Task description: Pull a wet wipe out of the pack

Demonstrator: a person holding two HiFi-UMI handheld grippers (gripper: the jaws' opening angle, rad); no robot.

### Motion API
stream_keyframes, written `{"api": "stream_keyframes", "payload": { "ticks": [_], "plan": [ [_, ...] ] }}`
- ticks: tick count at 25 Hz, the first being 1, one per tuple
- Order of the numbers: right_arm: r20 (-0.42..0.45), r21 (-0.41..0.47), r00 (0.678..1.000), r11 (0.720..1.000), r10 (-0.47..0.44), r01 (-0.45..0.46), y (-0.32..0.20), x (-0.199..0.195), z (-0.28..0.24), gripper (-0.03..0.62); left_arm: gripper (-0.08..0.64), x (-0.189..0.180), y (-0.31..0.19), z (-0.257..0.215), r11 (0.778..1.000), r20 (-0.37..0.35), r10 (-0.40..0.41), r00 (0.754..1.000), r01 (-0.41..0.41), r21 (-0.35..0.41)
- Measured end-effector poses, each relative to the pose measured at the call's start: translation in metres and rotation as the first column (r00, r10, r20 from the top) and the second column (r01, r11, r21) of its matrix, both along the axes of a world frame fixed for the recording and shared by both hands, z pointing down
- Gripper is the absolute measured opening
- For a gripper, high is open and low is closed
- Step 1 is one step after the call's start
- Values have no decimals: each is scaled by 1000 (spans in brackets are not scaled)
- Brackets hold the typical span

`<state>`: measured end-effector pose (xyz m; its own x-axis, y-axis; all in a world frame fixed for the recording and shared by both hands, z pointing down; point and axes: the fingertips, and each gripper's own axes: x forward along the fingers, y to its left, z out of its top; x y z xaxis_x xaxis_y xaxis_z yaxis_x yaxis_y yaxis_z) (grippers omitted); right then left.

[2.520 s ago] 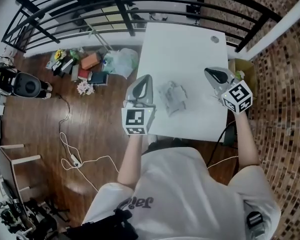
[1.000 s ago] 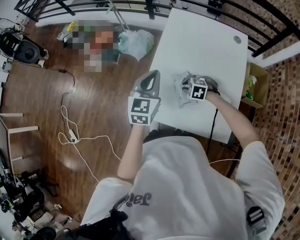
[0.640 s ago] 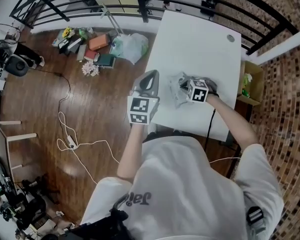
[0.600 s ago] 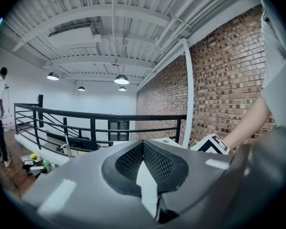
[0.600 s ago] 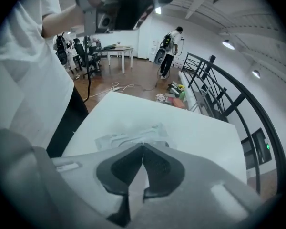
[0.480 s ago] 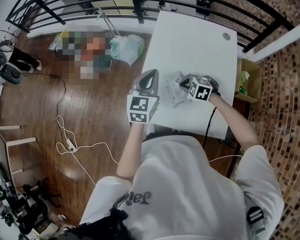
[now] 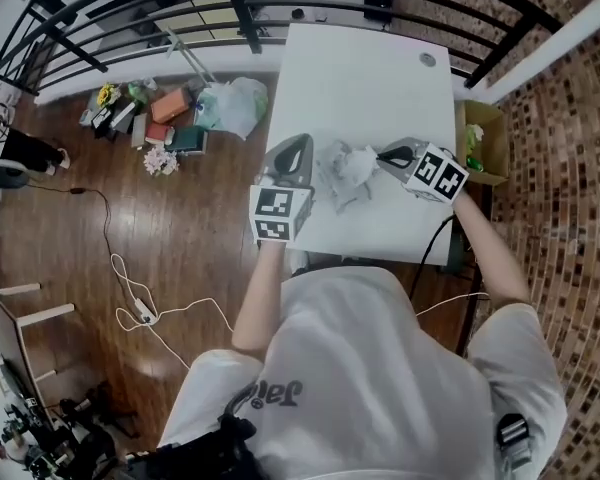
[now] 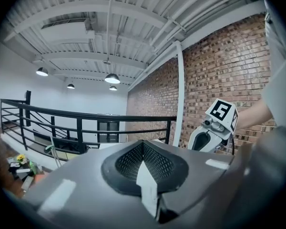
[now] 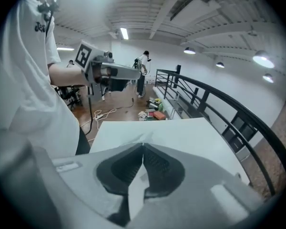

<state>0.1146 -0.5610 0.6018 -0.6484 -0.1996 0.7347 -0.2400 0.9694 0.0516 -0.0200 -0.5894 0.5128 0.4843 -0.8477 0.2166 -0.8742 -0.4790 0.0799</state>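
The wet wipe pack (image 7: 335,183) lies crumpled on the white table (image 7: 370,78), near its front edge. A white wet wipe (image 7: 360,161) stands bunched up out of the pack's top. My right gripper (image 7: 381,155) is above and right of the pack, shut on that wipe's upper end; in the right gripper view the jaws (image 9: 143,146) meet, with a wrinkle of wipe (image 9: 136,140) at their tips. My left gripper (image 7: 298,141) hovers at the table's left edge beside the pack, apart from it, shut and holding nothing (image 8: 143,142).
A black railing (image 7: 280,13) runs behind the table. A cardboard box (image 7: 477,148) stands off the table's right side. Bags, books and flowers (image 7: 170,123) lie on the wooden floor to the left, with a white cable (image 7: 150,308) nearer me.
My right gripper was down on the pack; it has closed, then risen and moved right, drawing the wipe up out of the pack. The left gripper shifted only slightly.
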Motion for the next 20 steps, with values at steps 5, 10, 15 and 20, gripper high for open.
{"api": "stream_keyframes", "payload": {
  "ticks": [5,10,15,20],
  "plan": [
    [-11,29,987,987,158,-157,-14,54,-9,-2,15,22,-3,2,998,-5,60,998,-60,-5],
    [-123,8,948,956,293,-294,-7,100,40,3,15,44,1,5,993,-14,120,993,-121,-16],
    [-172,-72,876,881,451,-468,13,119,105,9,15,50,7,5,986,-17,164,986,-164,-20],
    [-151,-98,793,789,591,-607,27,129,124,63,15,46,16,5,983,-12,181,983,-182,-16]
  ]
}}
